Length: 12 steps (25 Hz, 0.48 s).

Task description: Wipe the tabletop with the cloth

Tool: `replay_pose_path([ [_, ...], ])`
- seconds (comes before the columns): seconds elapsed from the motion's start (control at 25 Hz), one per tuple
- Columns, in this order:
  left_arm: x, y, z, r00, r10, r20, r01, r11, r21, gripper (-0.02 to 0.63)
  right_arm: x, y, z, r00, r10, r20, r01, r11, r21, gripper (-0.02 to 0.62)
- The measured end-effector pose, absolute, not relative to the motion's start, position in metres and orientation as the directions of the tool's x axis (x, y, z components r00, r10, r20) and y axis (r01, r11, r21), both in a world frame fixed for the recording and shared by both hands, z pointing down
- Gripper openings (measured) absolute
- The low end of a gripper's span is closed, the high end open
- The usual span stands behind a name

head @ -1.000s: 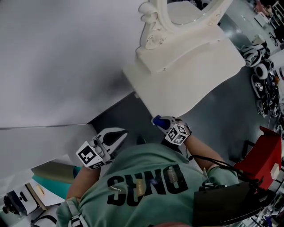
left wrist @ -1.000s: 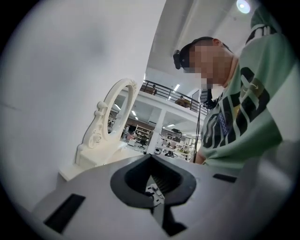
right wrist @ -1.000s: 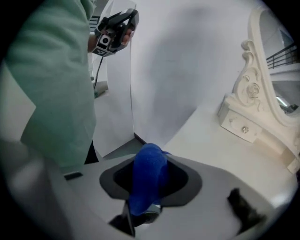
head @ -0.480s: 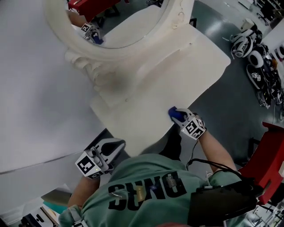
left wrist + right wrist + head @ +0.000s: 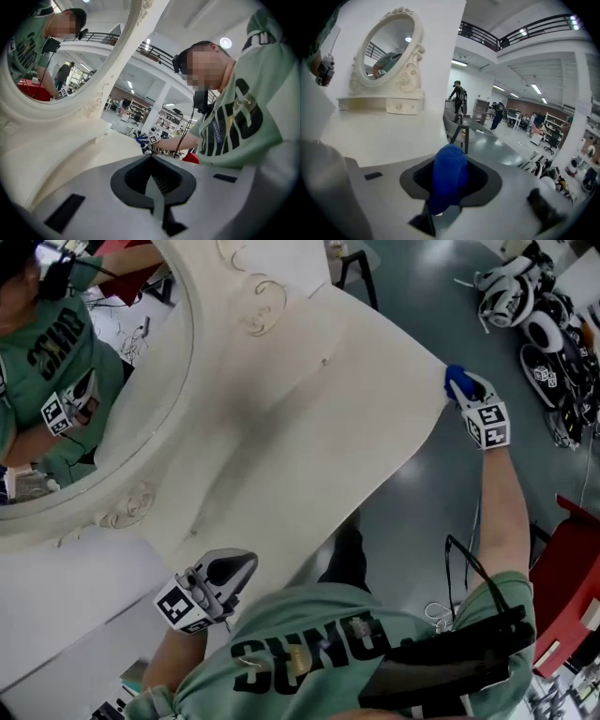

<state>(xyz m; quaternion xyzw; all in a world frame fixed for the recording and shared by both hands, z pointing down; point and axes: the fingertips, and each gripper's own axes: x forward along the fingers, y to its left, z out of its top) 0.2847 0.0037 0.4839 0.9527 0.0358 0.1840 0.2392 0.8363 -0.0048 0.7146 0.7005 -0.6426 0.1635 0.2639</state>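
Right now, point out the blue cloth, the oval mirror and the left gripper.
blue cloth (image 5: pixel 449 178): right gripper view, its bulging middle.
oval mirror (image 5: pixel 389 44): right gripper view, the glass.
left gripper (image 5: pixel 246 562): head view, tips of its jaws.

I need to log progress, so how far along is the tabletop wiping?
Done: the blue cloth is gripped in the right gripper. In hand: that gripper holds it at the cream tabletop's right edge. The left gripper is shut, empty, off the table. Left: the wiping itself; no streaks or marks show how much is covered.
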Motion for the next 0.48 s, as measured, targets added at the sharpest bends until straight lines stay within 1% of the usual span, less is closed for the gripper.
replay_pose_path([
  [0.08,0.303,-0.003,0.488,0.926,0.161,0.342,-0.019,-0.884,0.468,0.009,0.860,-0.014,0.713,0.129,-0.819,0.559,-0.986,-0.047,0.158,0.127],
  [0.16,0.313,-0.008,0.485,0.929,0.156,0.334,-0.021,-0.882,0.470,0.009,0.867,-0.017,0.715,0.128,-0.826,0.549,-0.988,-0.061,0.139,0.127],
  [0.24,0.313,-0.008,0.476,0.934,0.153,0.323,-0.017,-0.884,0.466,0.009,0.868,-0.012,0.717,0.148,-0.816,0.558,-0.988,-0.101,0.115,0.127],
  [0.32,0.300,-0.007,0.463,0.942,0.129,0.309,-0.026,-0.892,0.451,0.009,0.864,-0.006,0.716,0.176,-0.784,0.595,-0.984,-0.136,0.111,0.127],
  [0.4,0.275,-0.007,0.447,0.955,0.082,0.286,-0.053,-0.900,0.434,0.008,0.844,-0.002,0.710,0.173,-0.753,0.635,-0.985,-0.120,0.126,0.127],
  [0.48,0.242,-0.007,0.431,0.967,0.036,0.254,-0.077,-0.905,0.419,0.008,0.800,0.001,0.694,0.141,-0.752,0.644,-0.989,-0.083,0.120,0.127],
])
